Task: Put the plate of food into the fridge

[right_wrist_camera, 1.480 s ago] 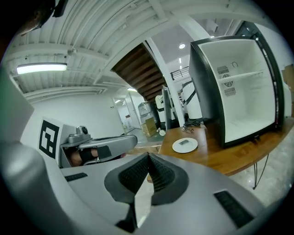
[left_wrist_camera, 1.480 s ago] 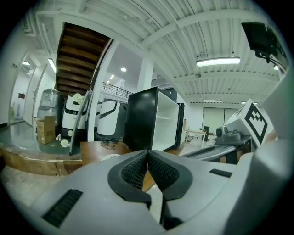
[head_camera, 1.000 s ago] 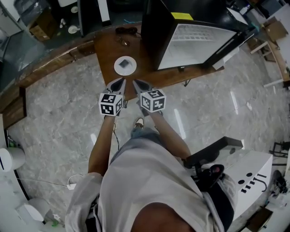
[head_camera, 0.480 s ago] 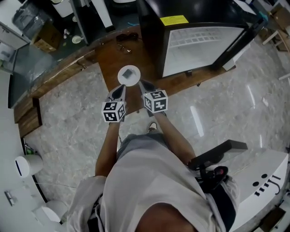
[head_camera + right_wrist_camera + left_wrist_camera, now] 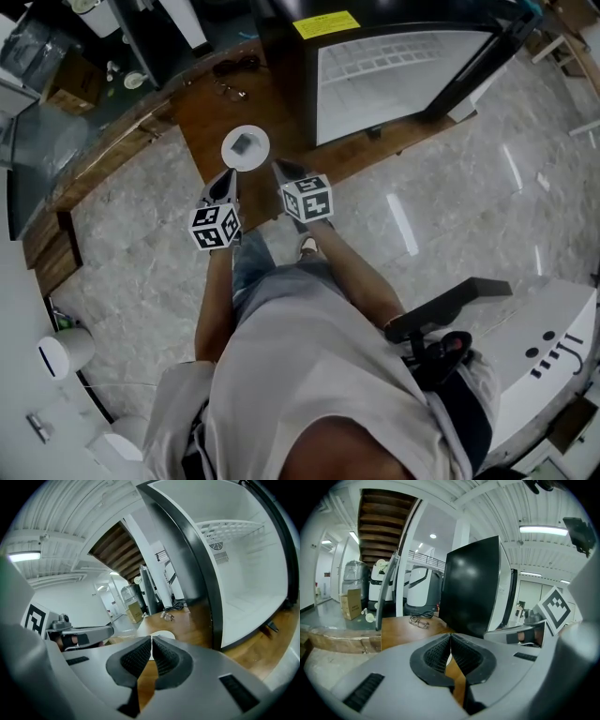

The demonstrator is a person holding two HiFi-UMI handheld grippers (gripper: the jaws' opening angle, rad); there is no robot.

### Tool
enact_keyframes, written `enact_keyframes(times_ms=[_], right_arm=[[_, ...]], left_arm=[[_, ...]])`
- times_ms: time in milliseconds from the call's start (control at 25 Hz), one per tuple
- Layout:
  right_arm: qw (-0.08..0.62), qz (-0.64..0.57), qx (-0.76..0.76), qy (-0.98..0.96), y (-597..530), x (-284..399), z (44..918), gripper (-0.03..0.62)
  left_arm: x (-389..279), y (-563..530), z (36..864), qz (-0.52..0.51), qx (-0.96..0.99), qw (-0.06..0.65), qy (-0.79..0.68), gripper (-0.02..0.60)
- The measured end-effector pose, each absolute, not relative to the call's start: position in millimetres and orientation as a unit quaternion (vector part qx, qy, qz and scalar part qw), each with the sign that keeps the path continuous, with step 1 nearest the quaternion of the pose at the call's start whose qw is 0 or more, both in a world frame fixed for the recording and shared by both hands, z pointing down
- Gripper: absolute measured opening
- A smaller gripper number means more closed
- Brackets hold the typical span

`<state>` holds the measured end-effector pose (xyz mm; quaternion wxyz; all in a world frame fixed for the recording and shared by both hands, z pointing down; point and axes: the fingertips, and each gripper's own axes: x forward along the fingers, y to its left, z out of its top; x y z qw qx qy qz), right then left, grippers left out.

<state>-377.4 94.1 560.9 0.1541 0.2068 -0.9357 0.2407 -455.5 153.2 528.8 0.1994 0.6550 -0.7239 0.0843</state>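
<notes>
L gripper (image 5: 227, 180) & R gripper (image 5: 280, 170) both shut, empty, near plate (image 5: 246, 147): prob. rigid, light, slick, breakable, food (image 5: 242, 143) loose; take opposite rim edges, keep level.

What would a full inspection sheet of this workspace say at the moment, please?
Surface: wooden platform, mostly bare, in front of the fridge.
Job's things: white plate of food rests on the platform; fridge stands open, nothing seen inside.
Clutter: glasses lie beyond the plate.
Grippers: left gripper and right gripper both shut, empty, just short of the plate.
Cables: black cable bundled near the glasses.
Surroundings: marble floor; cardboard box off to the left.
</notes>
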Motion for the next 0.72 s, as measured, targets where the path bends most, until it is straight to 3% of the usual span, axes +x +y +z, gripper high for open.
enact_keyframes(times_ms=[560, 720], right_arm=[[0.2, 0.24, 0.201, -0.928, 61.5, -388.3, 609.4, 0.02], [0.222, 0.266, 0.186, -0.92, 44.9, -415.5, 628.1, 0.021]], left_arm=[[-479.8, 112.3, 579.6, 0.075, 0.656, 0.251, -0.708, 0.02], [-514.8, 88.1, 592.9, 0.084, 0.656, 0.261, -0.704, 0.02]])
